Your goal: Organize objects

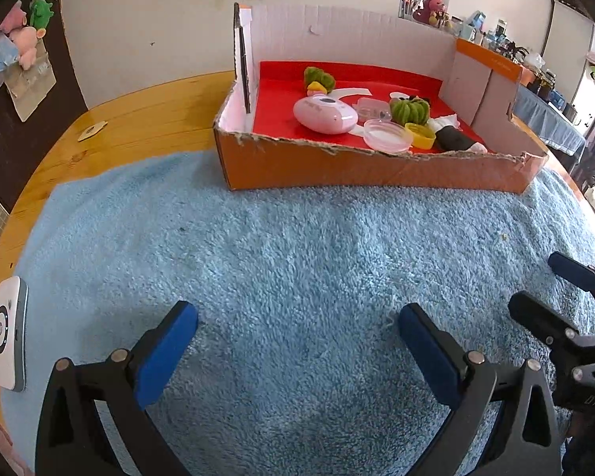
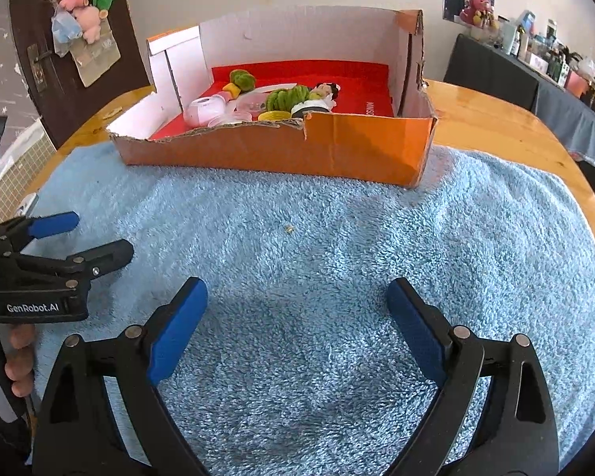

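Note:
An orange cardboard box (image 1: 337,166) with a red floor stands at the far side of a blue towel (image 1: 297,246). It holds a pink oval device (image 1: 323,115), two green plush pieces (image 1: 409,110), a clear pink lid (image 1: 386,135), a yellow cap (image 1: 419,135) and a small black-and-white figure (image 1: 454,139). The box also shows in the right wrist view (image 2: 297,150). My left gripper (image 1: 297,317) is open and empty over the towel. My right gripper (image 2: 297,297) is open and empty beside it, also over the towel.
A white and grey device (image 1: 8,337) lies at the towel's left edge on the round wooden table (image 1: 139,119). A small wooden tag (image 1: 92,131) lies on the table. Plush toys hang on the dark door (image 2: 79,8). Cluttered tables stand at the right.

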Tool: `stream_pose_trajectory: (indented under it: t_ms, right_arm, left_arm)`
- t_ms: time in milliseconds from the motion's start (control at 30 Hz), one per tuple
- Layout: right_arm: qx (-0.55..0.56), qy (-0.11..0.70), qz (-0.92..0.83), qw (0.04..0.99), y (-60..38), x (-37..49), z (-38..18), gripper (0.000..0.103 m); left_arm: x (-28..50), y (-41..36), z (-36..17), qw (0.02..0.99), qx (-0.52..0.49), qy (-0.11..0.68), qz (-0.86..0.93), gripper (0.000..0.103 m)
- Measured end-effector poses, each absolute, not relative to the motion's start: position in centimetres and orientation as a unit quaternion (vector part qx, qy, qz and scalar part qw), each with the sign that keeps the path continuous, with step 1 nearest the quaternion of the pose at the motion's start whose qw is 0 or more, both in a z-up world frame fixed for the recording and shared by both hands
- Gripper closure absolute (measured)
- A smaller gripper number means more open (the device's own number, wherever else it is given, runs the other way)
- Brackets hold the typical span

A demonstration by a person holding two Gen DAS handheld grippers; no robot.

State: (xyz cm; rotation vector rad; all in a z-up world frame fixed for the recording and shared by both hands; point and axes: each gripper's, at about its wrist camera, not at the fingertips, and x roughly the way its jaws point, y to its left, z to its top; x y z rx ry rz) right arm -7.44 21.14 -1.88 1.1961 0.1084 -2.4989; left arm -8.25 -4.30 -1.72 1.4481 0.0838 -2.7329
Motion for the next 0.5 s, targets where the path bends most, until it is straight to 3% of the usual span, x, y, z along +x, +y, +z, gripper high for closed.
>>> stream_pose_trajectory:
  t_ms: [500]
  right_arm:
    - [0.424, 0.035, -0.885, 0.189, 21.08, -7.46, -1.91, 0.006]
  left_arm:
    - [-7.73, -4.57, -1.58, 0.015, 0.462, 0.028, -0.886, 0.0]
